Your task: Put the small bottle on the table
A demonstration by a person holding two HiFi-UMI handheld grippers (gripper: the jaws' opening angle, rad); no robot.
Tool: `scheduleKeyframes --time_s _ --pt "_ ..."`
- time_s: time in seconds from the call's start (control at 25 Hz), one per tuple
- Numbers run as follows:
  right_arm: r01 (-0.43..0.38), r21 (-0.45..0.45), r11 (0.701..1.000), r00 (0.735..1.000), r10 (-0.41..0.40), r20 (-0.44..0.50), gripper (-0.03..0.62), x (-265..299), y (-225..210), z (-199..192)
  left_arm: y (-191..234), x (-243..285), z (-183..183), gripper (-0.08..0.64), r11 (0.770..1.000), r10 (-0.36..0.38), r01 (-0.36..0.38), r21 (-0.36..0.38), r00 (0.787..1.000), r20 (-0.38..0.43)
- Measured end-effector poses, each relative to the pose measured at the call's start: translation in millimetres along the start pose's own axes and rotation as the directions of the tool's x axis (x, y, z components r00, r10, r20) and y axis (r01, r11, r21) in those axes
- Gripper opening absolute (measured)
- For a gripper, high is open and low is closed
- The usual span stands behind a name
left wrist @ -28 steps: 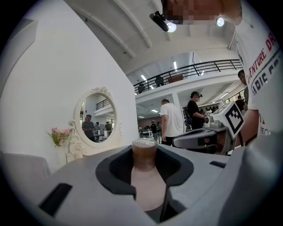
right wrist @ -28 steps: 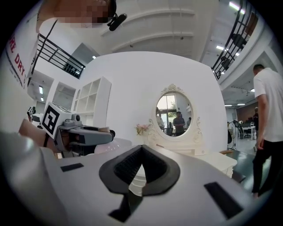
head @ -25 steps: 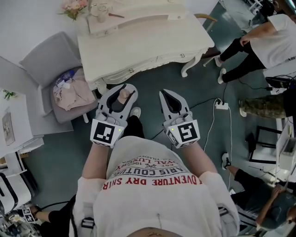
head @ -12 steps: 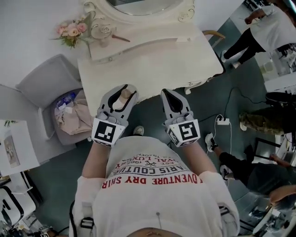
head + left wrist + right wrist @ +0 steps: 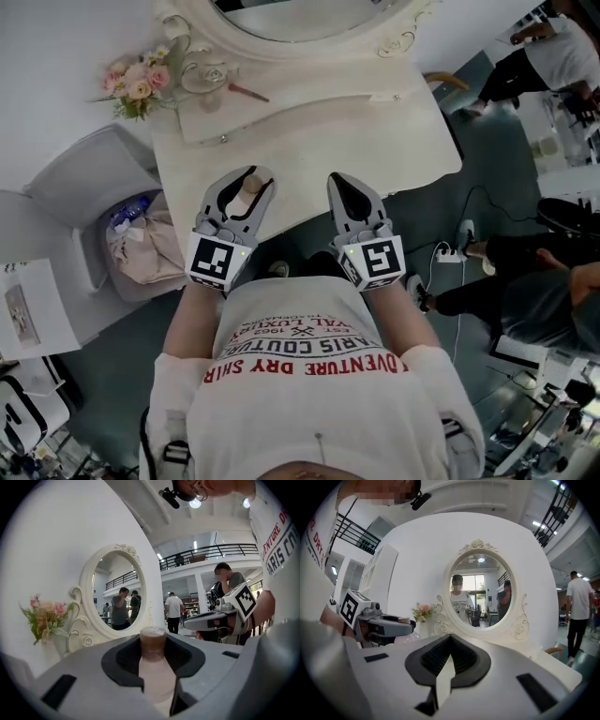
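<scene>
The small bottle (image 5: 247,193), pale pink with a brown cap, stands upright between the jaws of my left gripper (image 5: 251,176), which is shut on it. In the left gripper view the bottle (image 5: 155,670) fills the gap and its cap rises above the jaws of the left gripper (image 5: 153,641). My right gripper (image 5: 343,182) is level with the left one, shut with nothing in it; in its own view the right gripper (image 5: 450,638) has its jaws meeting at the tips. Both hover over the front edge of the white dressing table (image 5: 384,141).
An oval mirror (image 5: 291,11) stands at the table's back, with a vase of pink flowers (image 5: 136,82) and a small cup (image 5: 208,75) on a raised shelf. A grey chair (image 5: 89,183) with a bag and pink cloth (image 5: 141,248) is left. People and cables are at right.
The table has come closer in the head view, and both grippers have gone from above the floor to above its front edge. The left gripper's hold on the bottle is unchanged.
</scene>
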State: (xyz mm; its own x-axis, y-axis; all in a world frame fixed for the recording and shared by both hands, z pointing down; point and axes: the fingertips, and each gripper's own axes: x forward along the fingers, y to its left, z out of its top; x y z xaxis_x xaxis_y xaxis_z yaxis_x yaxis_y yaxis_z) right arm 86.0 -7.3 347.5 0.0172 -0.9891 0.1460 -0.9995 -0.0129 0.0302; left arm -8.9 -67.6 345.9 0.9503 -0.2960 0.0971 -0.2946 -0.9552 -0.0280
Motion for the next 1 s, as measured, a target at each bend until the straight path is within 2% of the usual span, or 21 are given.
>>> scheduleKeyframes --time_s 0.16,0.4,0.6,0.8,1.0 --pt "-0.055 -0.003 0.998 0.998 0.055 -0.004 0.000 27.2 -14.7 -3.9 15.1 19.7 -17.5 0.141 0.999 0.049 -0.050 -0.013 0.998 -0.043" --pt "-0.204 -0.006 0.979 0.979 0.204 -0.025 0.000 67.8 -34.0 -15.6 29.7 48.0 -38.5 0.141 0.986 0.157 -0.161 -0.037 0.984 -0.089" --pt "-0.312 -0.018 0.950 0.950 0.311 -0.035 0.000 105.9 -51.0 -26.3 47.4 71.9 -60.1 0.141 0.965 0.255 -0.260 -0.036 0.960 -0.114" --pt "-0.410 -0.041 0.911 0.911 0.408 -0.058 0.000 138.4 -60.1 -46.2 58.5 88.8 -94.4 0.141 0.931 0.352 -0.363 -0.045 0.921 -0.169" --pt "-0.486 -0.036 0.873 0.872 0.481 -0.092 0.000 162.6 -64.2 -73.6 65.4 102.5 -134.5 0.141 0.899 0.410 -0.432 -0.075 0.888 -0.207"
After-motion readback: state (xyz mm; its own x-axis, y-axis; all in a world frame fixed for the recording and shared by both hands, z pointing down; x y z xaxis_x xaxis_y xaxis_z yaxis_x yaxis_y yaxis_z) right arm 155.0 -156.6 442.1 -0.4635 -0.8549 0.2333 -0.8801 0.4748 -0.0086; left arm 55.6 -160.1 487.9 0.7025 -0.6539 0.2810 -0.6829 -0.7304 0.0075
